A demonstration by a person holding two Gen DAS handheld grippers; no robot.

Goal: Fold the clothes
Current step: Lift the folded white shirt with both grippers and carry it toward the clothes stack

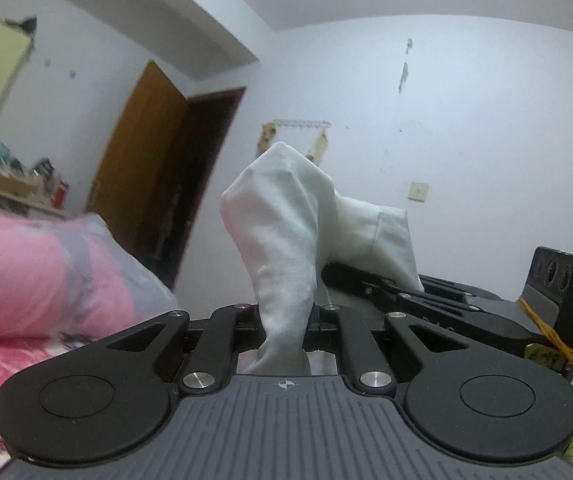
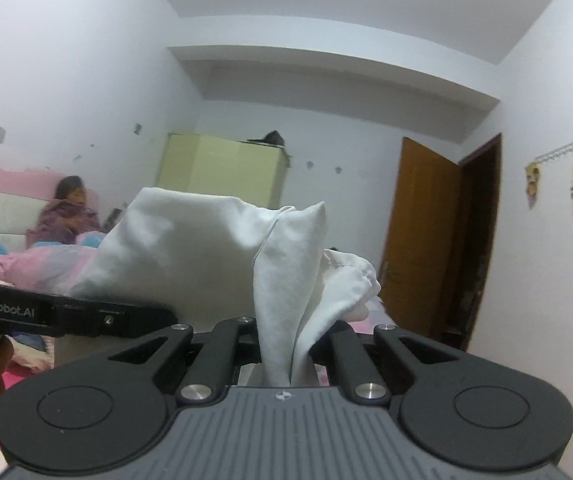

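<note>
Both claws, left [image 1: 284, 320] and right [image 2: 286, 344], are clamped on bunches of the white cloth [image 2: 190, 248], raised between them over what looks like the bed [image 1: 26, 272]; spread it evenly taut before laying flat.

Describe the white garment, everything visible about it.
The white garment is a soft, knit-looking cloth, plain, creased and bunched. It is held up in the air, pinched at two places: the left gripper is shut on one bunch, the right gripper on another. Between them the fabric sags in loose folds. A hemmed edge shows in the right wrist view.
</note>
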